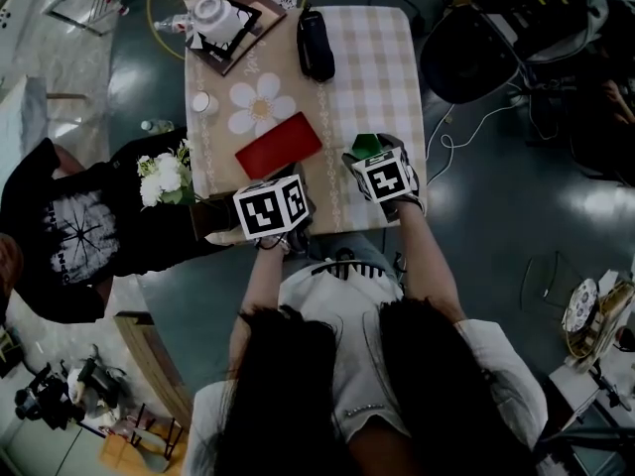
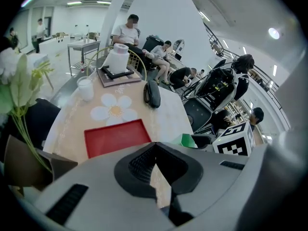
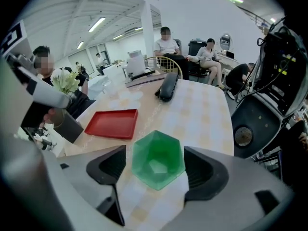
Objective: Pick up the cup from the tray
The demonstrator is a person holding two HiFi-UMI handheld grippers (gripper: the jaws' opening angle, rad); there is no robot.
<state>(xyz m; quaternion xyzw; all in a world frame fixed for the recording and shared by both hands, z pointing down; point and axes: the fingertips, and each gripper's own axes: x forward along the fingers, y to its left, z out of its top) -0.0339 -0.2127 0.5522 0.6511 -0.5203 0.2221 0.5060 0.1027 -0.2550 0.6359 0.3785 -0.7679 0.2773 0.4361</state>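
Observation:
The red tray [image 1: 279, 145] [image 2: 117, 137] [image 3: 112, 123] lies empty near the table's front edge. The green faceted cup [image 1: 365, 144] [image 3: 158, 159] stands upright on the checked cloth to the tray's right, off the tray. My right gripper [image 1: 382, 172] [image 3: 156, 170] is open around the cup, with a gap between each pad and the cup's sides. My left gripper [image 1: 273, 206] [image 2: 156, 177] hovers at the front edge just before the tray, its pads together and holding nothing. The cup [image 2: 189, 140] also shows at the right of the left gripper view.
A black case [image 1: 316, 43] lies at the table's far middle. A white pot on a dark board [image 1: 213, 13] sits at the far left, with a flower-shaped mat [image 1: 256, 105] and a small white jar [image 1: 202, 102] nearer. White flowers [image 1: 169, 177] and a seated person [image 1: 69, 226] are at the left.

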